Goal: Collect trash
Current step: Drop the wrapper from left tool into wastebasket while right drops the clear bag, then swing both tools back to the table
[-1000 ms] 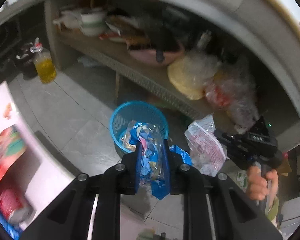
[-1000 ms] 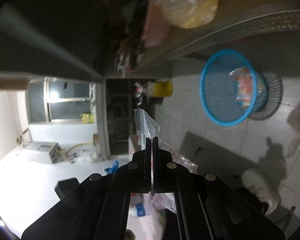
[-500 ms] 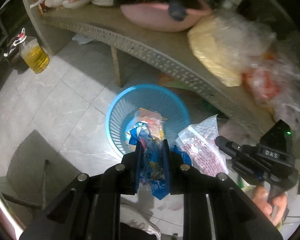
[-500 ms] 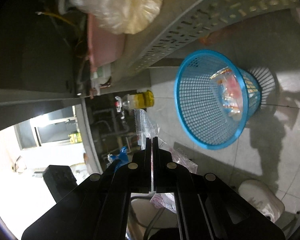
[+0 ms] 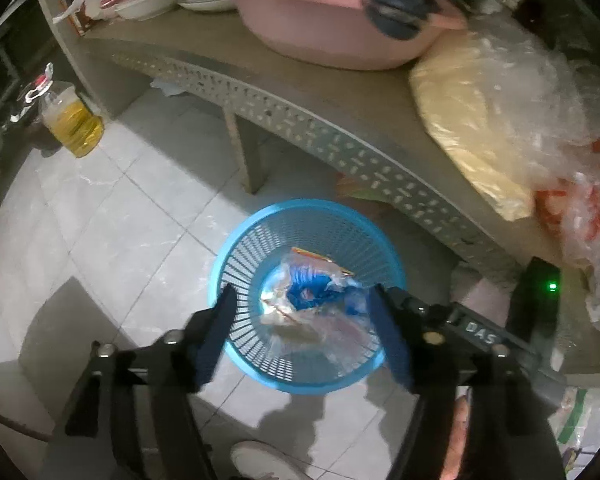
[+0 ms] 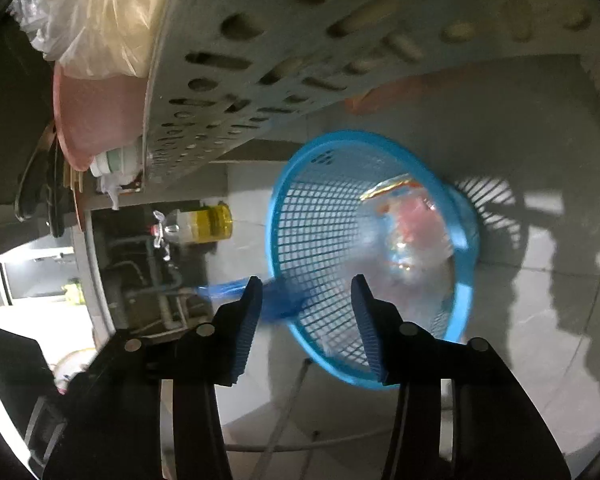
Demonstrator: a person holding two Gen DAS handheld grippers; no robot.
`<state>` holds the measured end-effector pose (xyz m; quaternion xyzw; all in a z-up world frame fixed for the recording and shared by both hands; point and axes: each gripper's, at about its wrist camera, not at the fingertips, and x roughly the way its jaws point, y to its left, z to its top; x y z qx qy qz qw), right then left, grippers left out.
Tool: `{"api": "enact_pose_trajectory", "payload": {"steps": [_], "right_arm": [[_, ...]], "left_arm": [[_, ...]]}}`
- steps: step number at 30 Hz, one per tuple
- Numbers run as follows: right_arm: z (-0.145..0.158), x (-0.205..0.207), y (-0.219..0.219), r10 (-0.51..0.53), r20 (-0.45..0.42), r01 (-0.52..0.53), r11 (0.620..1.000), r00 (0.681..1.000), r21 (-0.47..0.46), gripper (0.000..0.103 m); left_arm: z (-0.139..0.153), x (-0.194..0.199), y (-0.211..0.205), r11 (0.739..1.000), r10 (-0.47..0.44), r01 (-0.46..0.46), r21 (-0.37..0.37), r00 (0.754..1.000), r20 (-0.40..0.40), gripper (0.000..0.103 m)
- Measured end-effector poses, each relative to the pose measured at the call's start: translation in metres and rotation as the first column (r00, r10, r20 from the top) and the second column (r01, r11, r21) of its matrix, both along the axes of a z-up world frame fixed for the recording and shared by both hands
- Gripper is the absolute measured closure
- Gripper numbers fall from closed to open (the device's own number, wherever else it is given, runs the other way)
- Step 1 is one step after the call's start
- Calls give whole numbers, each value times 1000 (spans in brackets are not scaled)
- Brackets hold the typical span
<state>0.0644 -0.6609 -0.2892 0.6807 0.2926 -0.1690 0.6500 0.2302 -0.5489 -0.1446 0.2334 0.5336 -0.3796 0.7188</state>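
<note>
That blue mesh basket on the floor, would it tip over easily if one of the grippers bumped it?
Probably. The blue basket looks like thin open-mesh plastic, so likely light. It holds only crumpled wrappers, which add little weight. It narrows toward its base in the right wrist view, so a knock at the rim could tip or slide it on the smooth tiles.

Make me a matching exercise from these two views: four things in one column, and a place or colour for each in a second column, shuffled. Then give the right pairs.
Things:
1. mesh basket
2. oil bottle
3. pink basin
4. blue wrapper

Places or colours:
A. on the shelf, beside a clear bag of yellow stuff
B. lying inside the basket with clear plastic wrappers
C. light blue, on the tiled floor in front of the shelf
D. holds yellow liquid, stands on the floor at the far left

Pairs: 1-C, 2-D, 3-A, 4-B
</note>
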Motion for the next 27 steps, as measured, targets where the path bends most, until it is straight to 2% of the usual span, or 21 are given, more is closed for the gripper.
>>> {"api": "enact_pose_trajectory", "payload": {"steps": [1, 5, 8, 11, 13, 18, 22, 27], "right_arm": [[1, -4, 1, -1, -4, 1, 1000, 1000, -8, 47], [15, -31, 8, -1, -24, -1, 998, 1000, -70, 43], [32, -52, 15, 0, -29, -3, 992, 1000, -124, 42], [52, -71, 23, 11, -31, -17, 982, 999, -191, 40], [70, -86, 30, 23, -31, -30, 967, 999, -255, 37], [102, -103, 49, 62, -52, -77, 925, 997, -372, 34], [126, -104, 70, 107, -52, -119, 895, 993, -429, 32], [150, -93, 98, 167, -50, -170, 865, 985, -472, 32]], "left_arm": [[4, -2, 1, 1000, -6, 6, -6, 1000, 1, 28], [21, -9, 12, 999, -8, 7, -32, 1000, -5, 24], [47, -15, 30, 997, 0, -1, -75, 1000, -17, 23], [83, -24, 62, 992, -9, 10, -128, 1000, 7, 19], [113, -30, 95, 984, 0, 8, -178, 999, 42, 17], [165, -42, 174, 960, 54, -30, -278, 995, 81, 13], [188, -55, 235, 938, 98, -58, -342, 990, 101, 13], [210, -75, 321, 897, 180, -117, -426, 978, 110, 13]]}}
